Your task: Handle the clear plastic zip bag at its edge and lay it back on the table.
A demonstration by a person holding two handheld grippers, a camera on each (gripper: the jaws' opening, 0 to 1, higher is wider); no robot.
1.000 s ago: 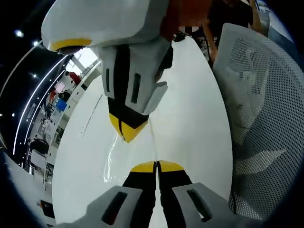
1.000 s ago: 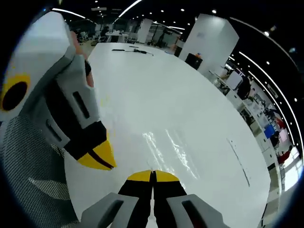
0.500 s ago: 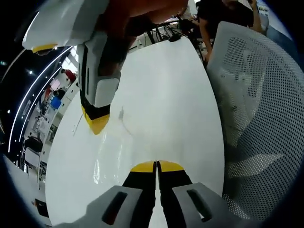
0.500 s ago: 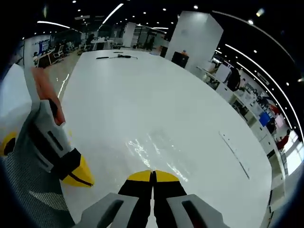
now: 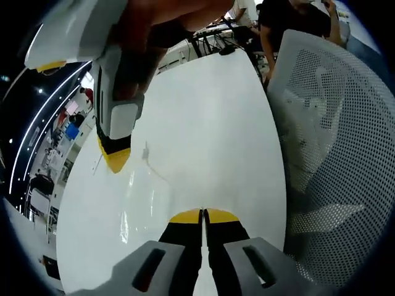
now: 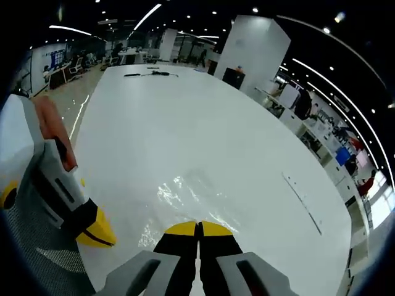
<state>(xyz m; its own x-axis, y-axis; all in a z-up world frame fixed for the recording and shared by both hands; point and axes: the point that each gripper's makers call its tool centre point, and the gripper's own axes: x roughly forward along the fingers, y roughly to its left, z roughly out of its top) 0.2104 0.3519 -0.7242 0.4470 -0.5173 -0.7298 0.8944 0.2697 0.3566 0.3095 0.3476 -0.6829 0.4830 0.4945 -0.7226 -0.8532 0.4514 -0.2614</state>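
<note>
The clear zip bag [image 5: 148, 191] lies flat on the white table [image 5: 216, 117], showing only as glints and a thin curved edge, just left of my left gripper [image 5: 202, 213]. That gripper's yellow-tipped jaws are pressed together. My right gripper [image 5: 115, 159] hangs over the table at the upper left, shut, with its tip beside the bag's far corner. In the right gripper view the bag [image 6: 185, 194] glistens right ahead of the right gripper [image 6: 199, 227]. The left gripper [image 6: 95, 233] is low at the left, with a hand on it.
A white mesh chair [image 5: 333, 142] stands close along the table's right edge, and its mesh [image 6: 37, 265] is under the left gripper. A person in black [image 5: 296, 18] is at the far end near cables [image 6: 157, 73]. A thin strip [image 6: 301, 200] lies on the table [image 6: 185, 117].
The right gripper has drawn away from the left gripper, to the left over the table. The bag, bunched between the two tips a second ago, now lies flatter. Both jaws stayed shut.
</note>
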